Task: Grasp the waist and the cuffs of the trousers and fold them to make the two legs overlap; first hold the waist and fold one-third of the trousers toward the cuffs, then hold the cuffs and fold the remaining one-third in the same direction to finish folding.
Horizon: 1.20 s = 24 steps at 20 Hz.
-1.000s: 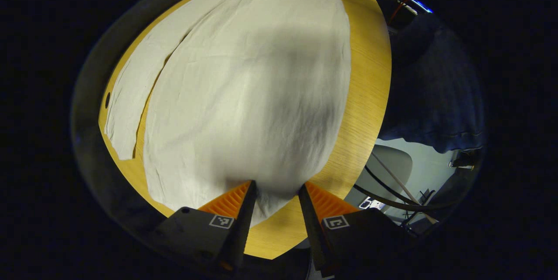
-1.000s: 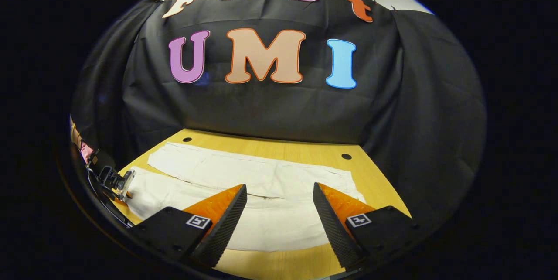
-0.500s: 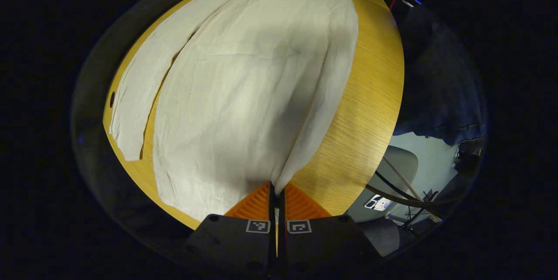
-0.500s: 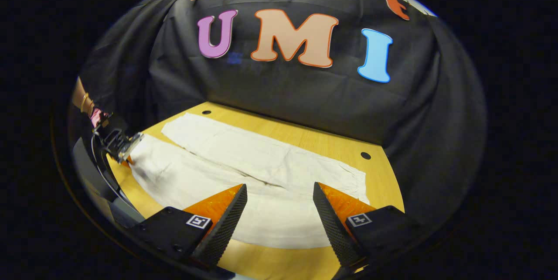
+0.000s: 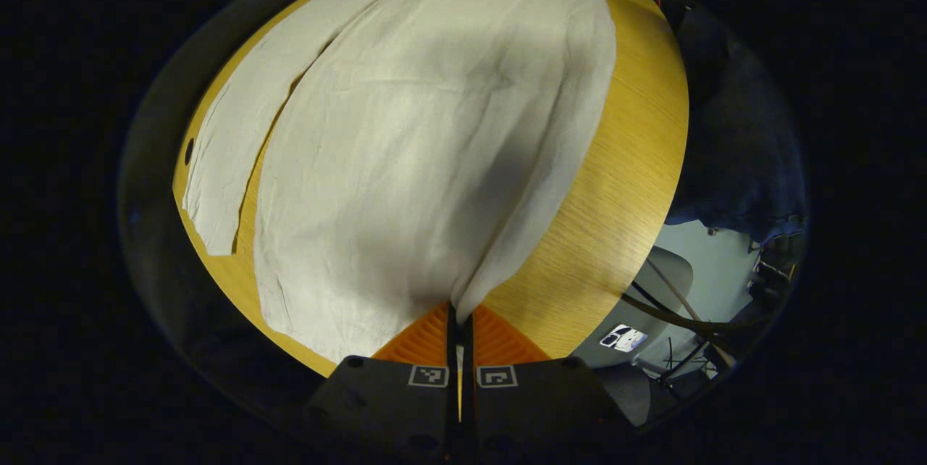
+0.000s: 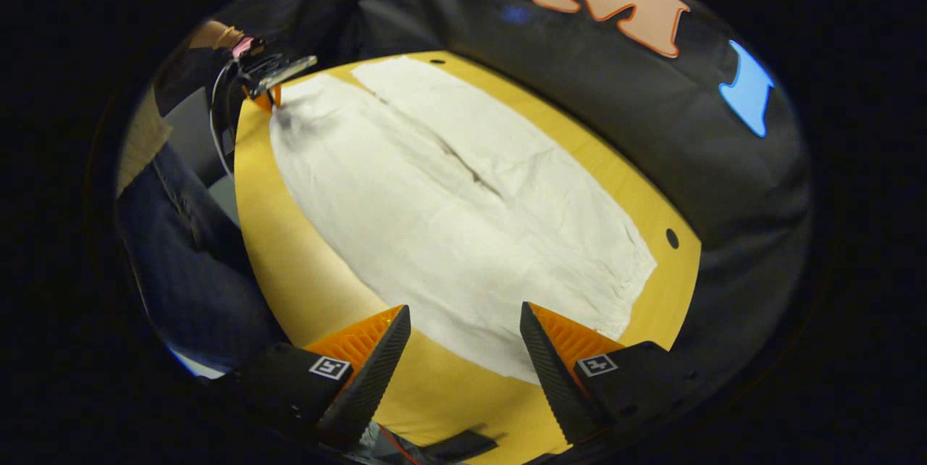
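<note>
A: Closest in, what has the left gripper [image 5: 459, 313] got?

B: Its fingers are pinched together on the trousers [image 5: 427, 139] at the near leg's cuff corner, cloth tenting up from the table [image 5: 623, 182].

A: And the right gripper [image 6: 463, 338]?

B: Spread wide above the waist edge, empty. The legs lie side by side beyond, so I'd judge it's the first fold: the right must drop and clamp the waist.

Your left gripper [image 5: 459, 313] has closed its fingers on the near edge of the white cloth trousers [image 5: 434, 124], lifting a ridge there off the yellow wooden table [image 5: 623, 182]. Your right gripper [image 6: 463, 331] has tipped downward over the trousers' other end, fingers apart.
</note>
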Motion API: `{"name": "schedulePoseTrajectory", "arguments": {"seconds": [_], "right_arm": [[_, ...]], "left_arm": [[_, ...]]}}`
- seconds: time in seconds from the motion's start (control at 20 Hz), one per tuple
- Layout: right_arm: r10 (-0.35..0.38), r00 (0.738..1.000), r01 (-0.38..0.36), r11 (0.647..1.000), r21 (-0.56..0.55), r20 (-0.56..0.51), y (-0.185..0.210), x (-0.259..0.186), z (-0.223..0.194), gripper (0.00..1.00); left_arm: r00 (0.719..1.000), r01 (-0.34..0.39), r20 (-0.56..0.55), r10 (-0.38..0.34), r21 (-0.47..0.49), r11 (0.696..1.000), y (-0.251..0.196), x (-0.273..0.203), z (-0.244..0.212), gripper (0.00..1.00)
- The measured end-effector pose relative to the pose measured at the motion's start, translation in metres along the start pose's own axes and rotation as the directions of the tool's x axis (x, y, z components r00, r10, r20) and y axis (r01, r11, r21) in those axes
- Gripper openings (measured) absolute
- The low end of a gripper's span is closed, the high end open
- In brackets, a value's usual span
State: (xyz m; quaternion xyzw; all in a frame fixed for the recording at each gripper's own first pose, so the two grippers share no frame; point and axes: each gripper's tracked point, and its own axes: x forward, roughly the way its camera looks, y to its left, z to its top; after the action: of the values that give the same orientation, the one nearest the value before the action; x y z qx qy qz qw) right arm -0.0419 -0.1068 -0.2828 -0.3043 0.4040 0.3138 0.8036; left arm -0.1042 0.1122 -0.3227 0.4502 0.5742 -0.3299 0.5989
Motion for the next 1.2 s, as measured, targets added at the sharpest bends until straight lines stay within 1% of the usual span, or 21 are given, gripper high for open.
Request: {"name": "schedulePoseTrajectory", "arguments": {"seconds": [0.15,0.35,0.45,0.55,0.6,0.65,0.7,0.75,0.85,1.0,1.05,1.1,1.15,1.2], "right_arm": [[0.058,0.991,-0.066,0.995,-0.07,-0.117,-0.005,0.018,-0.032,0.98],[0.116,0.968,-0.143,0.984,-0.11,-0.221,-0.01,0.036,-0.055,0.98],[0.131,0.957,-0.173,0.974,-0.149,-0.26,-0.01,0.042,-0.06,0.98],[0.139,0.944,-0.204,0.958,-0.199,-0.3,-0.013,0.047,-0.068,0.98],[0.141,0.937,-0.215,0.953,-0.212,-0.319,-0.015,0.049,-0.072,0.95],[0.145,0.933,-0.223,0.951,-0.213,-0.329,-0.016,0.051,-0.074,0.95],[0.163,0.927,-0.241,0.949,-0.202,-0.337,-0.015,0.053,-0.074,0.96],[0.167,0.924,-0.245,0.95,-0.196,-0.343,-0.015,0.052,-0.073,0.94],[0.187,0.914,-0.264,0.948,-0.177,-0.36,-0.012,0.053,-0.076,0.93],[0.182,0.91,-0.255,0.955,-0.155,-0.373,-0.014,0.054,-0.074,0.87],[0.177,0.909,-0.246,0.958,-0.145,-0.377,-0.016,0.055,-0.074,0.88],[0.171,0.907,-0.237,0.963,-0.13,-0.384,-0.018,0.055,-0.072,0.76],[0.165,0.907,-0.226,0.967,-0.118,-0.386,-0.02,0.055,-0.072,0.7],[0.158,0.907,-0.215,0.971,-0.106,-0.391,-0.021,0.057,-0.073,0.56]], "left_arm": [[1.0,-0.012,-0.007,0.012,-0.019,1.0,0.001,0.001,0.0,0.0],[0.999,-0.03,-0.027,0.029,-0.032,0.999,0.002,0.001,-0.002,0.0],[0.999,-0.035,-0.041,0.034,-0.023,0.999,0.003,-0.001,-0.002,0.0],[0.998,-0.033,-0.052,0.031,-0.034,0.999,0.002,-0.002,-0.001,0.0],[0.998,-0.032,-0.058,0.029,-0.039,0.999,0.002,0.0,-0.002,0.0],[0.998,-0.032,-0.063,0.029,-0.042,0.999,0.002,0.0,-0.002,0.0],[0.997,-0.033,-0.069,0.03,-0.042,0.999,0.002,-0.001,-0.002,0.0],[0.997,-0.034,-0.074,0.031,-0.04,0.999,0.002,-0.001,-0.002,0.0],[0.996,-0.035,-0.085,0.032,-0.034,0.999,0.003,0.0,-0.002,0.0],[0.995,-0.026,-0.101,0.022,-0.04,0.999,0.002,0.0,-0.002,0.0],[0.994,-0.021,-0.106,0.016,-0.046,0.999,0.002,0.001,-0.002,0.0],[0.994,-0.019,-0.111,0.012,-0.054,0.998,0.001,-0.001,-0.002,0.0],[0.993,-0.018,-0.113,0.011,-0.06,0.998,0.0,-0.002,-0.002,0.0],[0.993,-0.02,-0.114,0.013,-0.062,0.998,0.0,-0.003,-0.002,0.0]]}}
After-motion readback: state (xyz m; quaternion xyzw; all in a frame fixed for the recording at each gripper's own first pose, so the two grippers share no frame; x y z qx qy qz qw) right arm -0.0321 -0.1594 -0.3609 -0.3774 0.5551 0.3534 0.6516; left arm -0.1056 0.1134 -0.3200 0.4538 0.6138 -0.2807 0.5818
